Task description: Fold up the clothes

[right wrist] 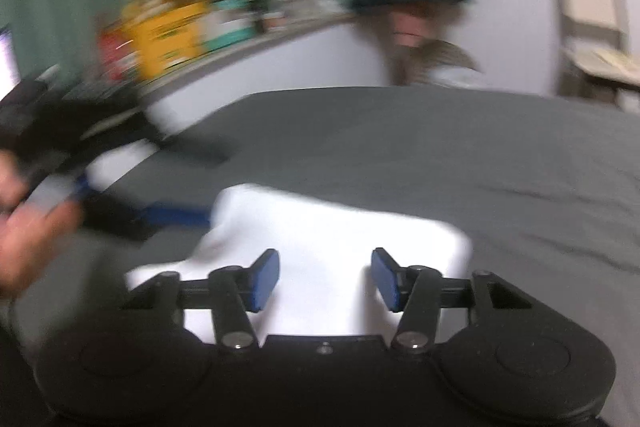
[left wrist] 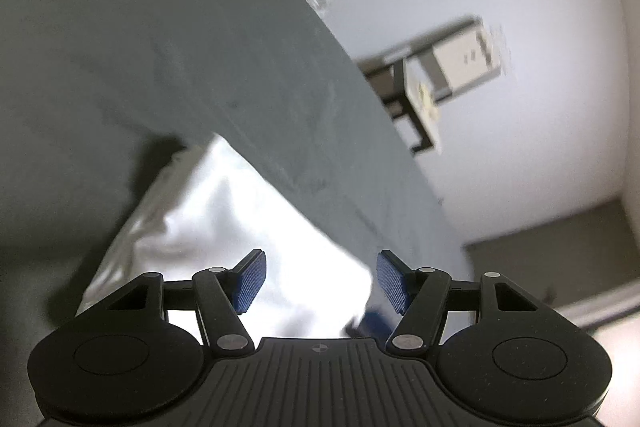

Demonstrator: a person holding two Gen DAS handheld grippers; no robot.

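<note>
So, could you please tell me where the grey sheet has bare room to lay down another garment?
The grey sheet lies bare beyond and right of the white garment. Its left side is crowded: the left tool reaches the garment's edge there, with a cluttered shelf behind.

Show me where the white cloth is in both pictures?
Left wrist view: the white cloth lies low and left of centre, just ahead of the open left gripper.
Right wrist view: it sits low in the middle, just ahead of the open right gripper.
Shared landmark: the grey sheet it lies on.
</note>
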